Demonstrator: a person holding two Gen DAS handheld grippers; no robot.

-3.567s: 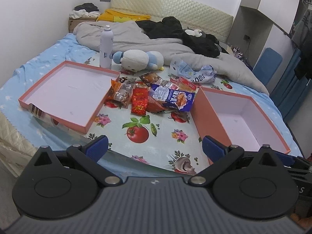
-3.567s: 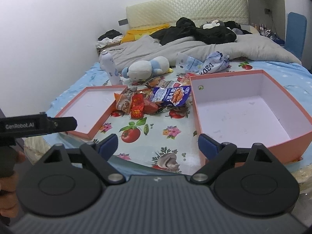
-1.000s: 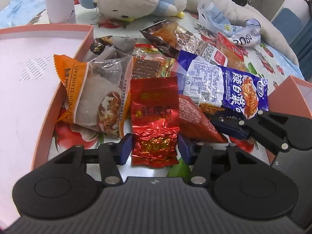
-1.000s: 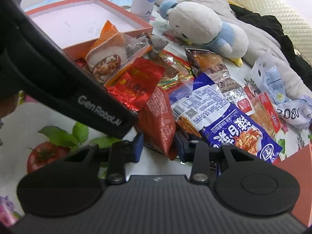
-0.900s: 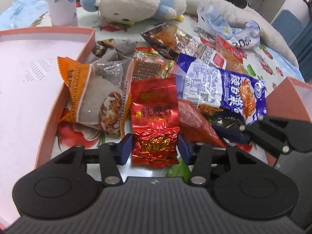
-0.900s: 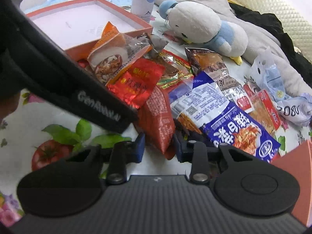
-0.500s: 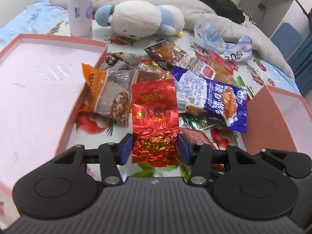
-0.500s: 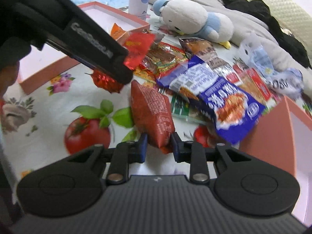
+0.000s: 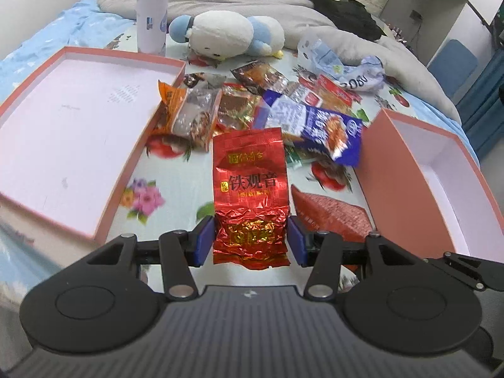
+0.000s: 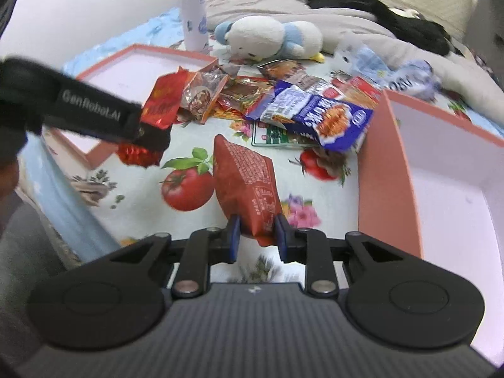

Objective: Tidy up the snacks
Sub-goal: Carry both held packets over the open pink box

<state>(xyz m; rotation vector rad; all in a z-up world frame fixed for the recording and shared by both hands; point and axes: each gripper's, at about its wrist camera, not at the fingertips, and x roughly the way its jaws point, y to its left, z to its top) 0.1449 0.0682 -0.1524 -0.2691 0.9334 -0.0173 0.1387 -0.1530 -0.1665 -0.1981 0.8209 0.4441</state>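
Observation:
My left gripper (image 9: 250, 241) is shut on a shiny red foil tea packet (image 9: 249, 189) and holds it above the bed; the packet also shows in the right wrist view (image 10: 160, 104). My right gripper (image 10: 255, 236) is shut on a dark red snack pouch (image 10: 247, 182), lifted off the cloth; the pouch also shows in the left wrist view (image 9: 330, 217). The remaining snack pile lies ahead: an orange-edged bag (image 9: 189, 113) and a blue noodle packet (image 9: 318, 129). A shallow pink box lid (image 9: 75, 132) lies left, a deep pink box (image 9: 438, 176) right.
A plush penguin (image 9: 233, 36) and a white bottle (image 9: 152, 9) stand behind the pile, with a crumpled plastic bag (image 9: 340, 69) and bedding further back. The fruit-print cloth (image 9: 148, 195) covers the bed between the boxes.
Both grippers closed on their packets, lifted them and drew back from the pile. The left carries the foil tea packet, the right the dark red pouch.

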